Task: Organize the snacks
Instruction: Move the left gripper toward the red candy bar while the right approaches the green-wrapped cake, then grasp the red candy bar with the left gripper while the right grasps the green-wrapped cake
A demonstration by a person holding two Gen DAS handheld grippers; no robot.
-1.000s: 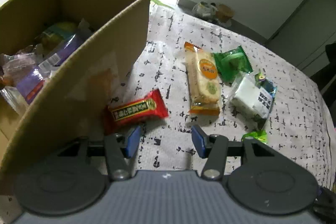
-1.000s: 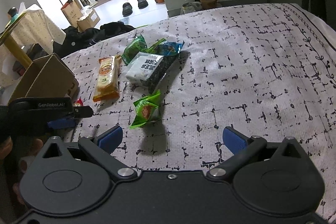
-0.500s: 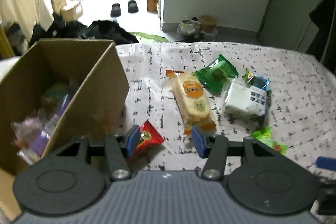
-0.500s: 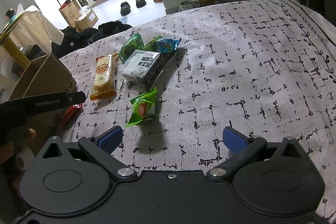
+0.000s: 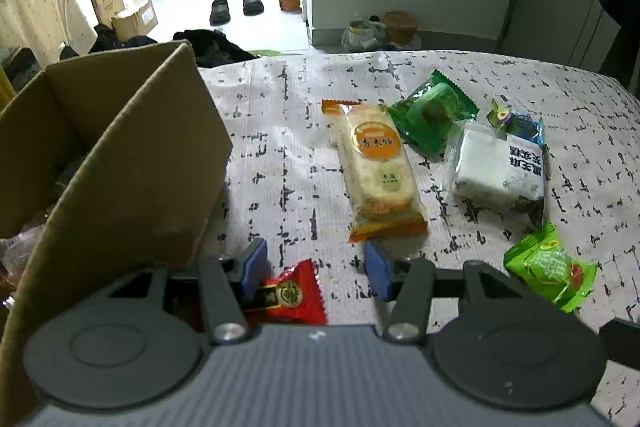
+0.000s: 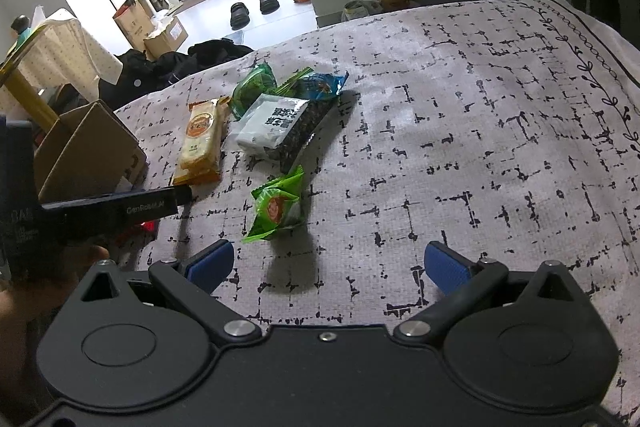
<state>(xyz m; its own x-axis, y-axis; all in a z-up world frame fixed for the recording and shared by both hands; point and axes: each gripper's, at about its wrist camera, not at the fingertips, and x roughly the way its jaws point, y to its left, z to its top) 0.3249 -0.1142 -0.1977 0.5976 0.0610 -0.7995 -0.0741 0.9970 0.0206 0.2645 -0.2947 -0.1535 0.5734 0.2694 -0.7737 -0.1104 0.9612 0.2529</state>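
A red snack packet (image 5: 292,295) lies on the patterned cloth (image 5: 288,155) beside the cardboard box (image 5: 132,179). My left gripper (image 5: 315,269) hangs open over it, with the packet's end by the left finger and no pad pressing it. Ahead lie an orange cracker pack (image 5: 376,171), a dark green packet (image 5: 434,111), a white-and-black pack (image 5: 500,167) and a light green packet (image 5: 550,267). My right gripper (image 6: 328,265) stands wide open and holds nothing, just short of the light green packet (image 6: 278,207). The left gripper (image 6: 112,211) shows at the left of the right wrist view.
The cardboard box (image 6: 88,155) holds several wrapped snacks, mostly hidden by its near wall. A blue-green packet (image 5: 516,119) sits behind the white pack. Beyond the cloth's far edge are dark clothes, shoes (image 5: 236,7) and boxes on the floor.
The left gripper rolled level and moved toward the red packet, which went from ahead of the fingers to low between them. The right gripper kept still.
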